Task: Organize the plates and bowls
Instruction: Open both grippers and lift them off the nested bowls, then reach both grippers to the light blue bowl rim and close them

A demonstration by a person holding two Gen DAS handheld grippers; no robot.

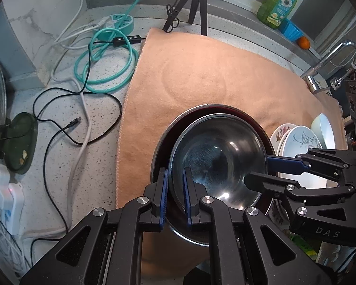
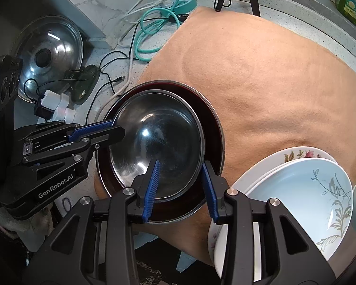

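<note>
A shiny steel bowl [image 1: 217, 159] [image 2: 157, 142] sits nested in a larger dark-rimmed metal bowl [image 1: 256, 125] [image 2: 213, 130] on a tan cloth. My left gripper [image 1: 175, 190] [image 2: 117, 128] straddles the steel bowl's rim at one side, jaws narrow but not pressed on the rim. My right gripper [image 2: 180, 185] [image 1: 265, 168] is open around the opposite rim, one finger inside the bowl, one outside. A pale blue plate with a leaf pattern [image 2: 303, 197] [image 1: 301, 140] lies on a white floral plate [image 2: 296, 154] [image 1: 281, 131] to the right. A pale bowl [image 1: 324, 130] stands beyond them.
The tan cloth [image 1: 213, 71] [image 2: 273, 71] covers a speckled counter. Cables [image 1: 87, 71], a teal power strip [image 1: 121, 22] and a tripod [image 1: 197, 2] lie at the back left. A pot lid [image 2: 49, 52] leans at the left. A faucet [image 1: 330, 59], green soap bottle [image 1: 278, 2] and orange [image 1: 303, 42] stand at the back right.
</note>
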